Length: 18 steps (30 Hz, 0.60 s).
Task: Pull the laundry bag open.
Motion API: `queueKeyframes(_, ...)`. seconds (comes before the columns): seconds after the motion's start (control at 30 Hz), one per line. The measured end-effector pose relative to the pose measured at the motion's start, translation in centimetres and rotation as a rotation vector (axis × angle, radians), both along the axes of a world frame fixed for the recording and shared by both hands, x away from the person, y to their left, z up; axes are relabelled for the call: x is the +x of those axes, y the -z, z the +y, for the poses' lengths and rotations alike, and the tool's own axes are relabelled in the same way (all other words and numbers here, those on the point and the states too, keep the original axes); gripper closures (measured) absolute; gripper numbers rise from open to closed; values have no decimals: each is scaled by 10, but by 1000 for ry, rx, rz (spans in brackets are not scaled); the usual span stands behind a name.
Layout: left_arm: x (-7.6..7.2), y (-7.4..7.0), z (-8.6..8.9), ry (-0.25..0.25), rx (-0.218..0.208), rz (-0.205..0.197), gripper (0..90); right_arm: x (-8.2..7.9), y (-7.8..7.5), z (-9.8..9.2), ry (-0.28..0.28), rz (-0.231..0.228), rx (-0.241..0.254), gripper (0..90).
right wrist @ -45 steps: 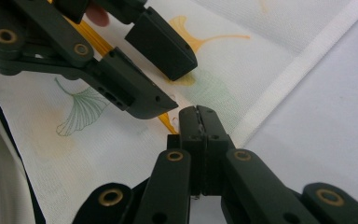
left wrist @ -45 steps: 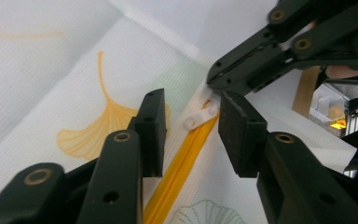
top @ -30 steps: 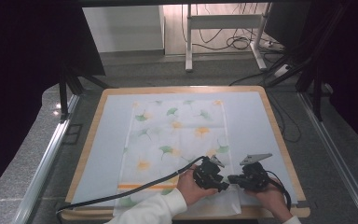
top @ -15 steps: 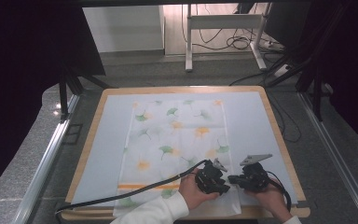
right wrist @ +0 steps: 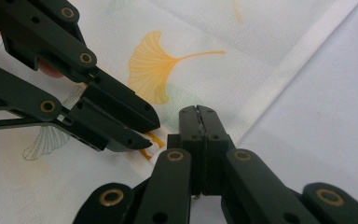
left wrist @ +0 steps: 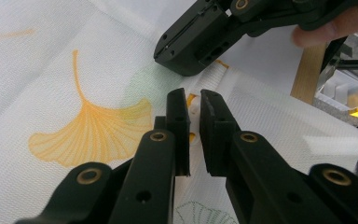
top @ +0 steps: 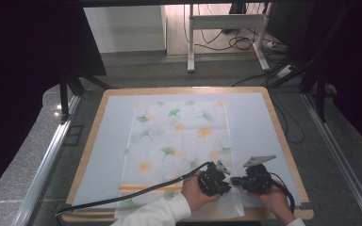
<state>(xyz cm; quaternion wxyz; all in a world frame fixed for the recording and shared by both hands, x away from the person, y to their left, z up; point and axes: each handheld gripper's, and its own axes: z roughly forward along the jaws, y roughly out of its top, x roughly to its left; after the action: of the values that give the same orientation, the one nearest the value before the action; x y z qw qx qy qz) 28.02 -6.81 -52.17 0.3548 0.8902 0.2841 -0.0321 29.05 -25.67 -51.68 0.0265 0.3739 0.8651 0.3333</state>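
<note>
Cloth (top: pixel 179 141) with yellow and green leaf prints lies flat on the blue mat (top: pixel 108 155) of the table (top: pixel 94 136), a bit right of the middle, and its near edge reaches the table's near edge. An orange stripe (top: pixel 141 188) runs across the cloth close to that near edge.

Both grippers sit low at the cloth's near right corner, very close to each other. The left gripper (left wrist: pixel 193 133) has just been closing its jaws. In the 2 earlier pictures they stand wider; now just a thin gap is left between them. In the left gripper view a small raised fold of cloth with an orange mark sits in that gap. I cannot tell if the pads are pressing on it yet.

The right gripper (right wrist: pixel 198 122) has its jaws squeezed tight together, right at the cloth's white hem. I cannot tell if a bit of cloth is caught between them.

Both hands are in the same spot as 1 second ago. The cloth lies flat just like before.
</note>
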Motion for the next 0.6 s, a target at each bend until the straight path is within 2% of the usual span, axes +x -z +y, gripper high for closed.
queueKeyframes(0.13,1,0,0,4,-1,2,842,0,0,0,-2,-3,-1,897)
queueKeyframes(0.27,5,0,2,1,-16,40,841,0,0,0,1,-1,0,897)
queueKeyframes(0.53,2,-2,2,20,5,12,849,0,0,-2,-2,-3,1,897)
queueKeyframes(0.57,2,-3,3,30,1,18,900,0,0,-2,-2,-3,0,897)
queueKeyframes(0.6,1,-3,3,29,2,9,900,0,0,-2,-1,-6,-1,897)
